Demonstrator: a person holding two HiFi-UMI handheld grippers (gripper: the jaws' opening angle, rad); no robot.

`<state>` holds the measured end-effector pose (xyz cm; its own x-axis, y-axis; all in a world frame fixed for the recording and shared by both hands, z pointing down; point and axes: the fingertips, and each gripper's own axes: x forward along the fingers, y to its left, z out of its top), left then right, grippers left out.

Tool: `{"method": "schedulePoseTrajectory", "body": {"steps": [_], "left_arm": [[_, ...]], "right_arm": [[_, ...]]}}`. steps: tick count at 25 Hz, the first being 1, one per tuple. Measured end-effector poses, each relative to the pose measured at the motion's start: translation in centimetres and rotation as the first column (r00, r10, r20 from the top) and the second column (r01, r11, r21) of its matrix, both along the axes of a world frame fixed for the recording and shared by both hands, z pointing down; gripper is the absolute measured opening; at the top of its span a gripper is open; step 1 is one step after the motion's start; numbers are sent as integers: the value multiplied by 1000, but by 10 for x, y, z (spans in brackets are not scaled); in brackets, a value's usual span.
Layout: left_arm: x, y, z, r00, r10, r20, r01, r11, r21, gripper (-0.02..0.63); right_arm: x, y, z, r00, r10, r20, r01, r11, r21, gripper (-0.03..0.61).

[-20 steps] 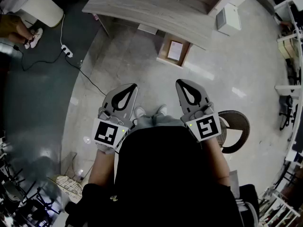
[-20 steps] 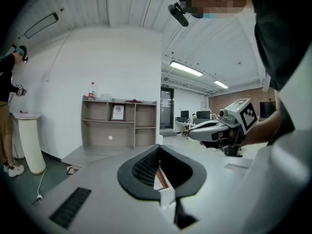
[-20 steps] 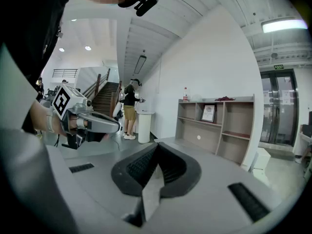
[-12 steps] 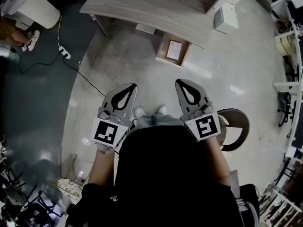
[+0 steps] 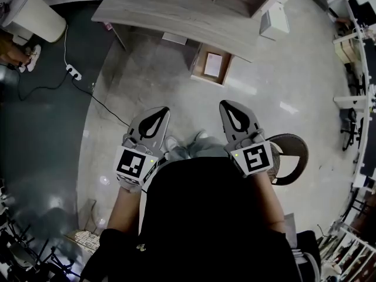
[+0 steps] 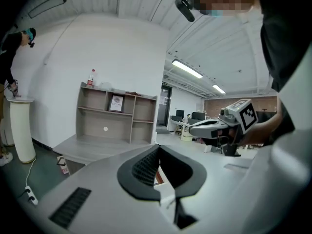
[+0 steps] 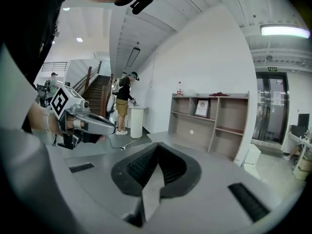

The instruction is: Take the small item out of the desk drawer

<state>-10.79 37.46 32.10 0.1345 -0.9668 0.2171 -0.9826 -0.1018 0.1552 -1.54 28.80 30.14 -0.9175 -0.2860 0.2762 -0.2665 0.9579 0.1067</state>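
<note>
In the head view a grey wooden desk (image 5: 170, 13) stands ahead on the pale floor. Below its front edge an open wooden drawer (image 5: 200, 69) sticks out, with a flat white item (image 5: 212, 63) lying in it. My left gripper (image 5: 164, 108) and right gripper (image 5: 224, 103) are held side by side at waist height, well short of the drawer. Both are shut and empty. In the left gripper view the closed jaws (image 6: 157, 148) point toward the desk (image 6: 80, 147) and its shelf unit (image 6: 117, 118). In the right gripper view the jaws (image 7: 157, 144) also meet with nothing between them.
A round brown stool (image 5: 292, 157) stands close on my right. A white box (image 5: 271, 21) sits by the desk's right end. A power strip with its cable (image 5: 73, 71) lies on the dark floor at left, near a white pedestal (image 5: 38, 17). A person (image 7: 123, 101) stands by that pedestal.
The head view has drifted, so the desk and drawer sit slightly further left in the picture. Both grippers keep the same pose and stay shut.
</note>
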Motion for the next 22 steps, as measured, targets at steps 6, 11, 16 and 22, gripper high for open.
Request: {"method": "schedulePoseTrajectory", "body": {"steps": [6,11,16,22], "left_arm": [[1,-32,13,1000,15,2,-15,999,-37,9],[10,-86,20,1000,-12,7,12,997,-71,9],[21,-153,25,998,-50,29,53,992,-116,9],[46,-226,35,994,-103,33,107,979,-172,9]], "right_arm": [[1,-41,13,999,36,-18,-36,999,-17,-5],[12,-98,25,999,17,-31,-18,1000,-19,-5],[20,-163,30,999,-24,-24,23,999,-49,-5],[42,-238,38,998,-64,-15,62,994,-84,-5]]}}
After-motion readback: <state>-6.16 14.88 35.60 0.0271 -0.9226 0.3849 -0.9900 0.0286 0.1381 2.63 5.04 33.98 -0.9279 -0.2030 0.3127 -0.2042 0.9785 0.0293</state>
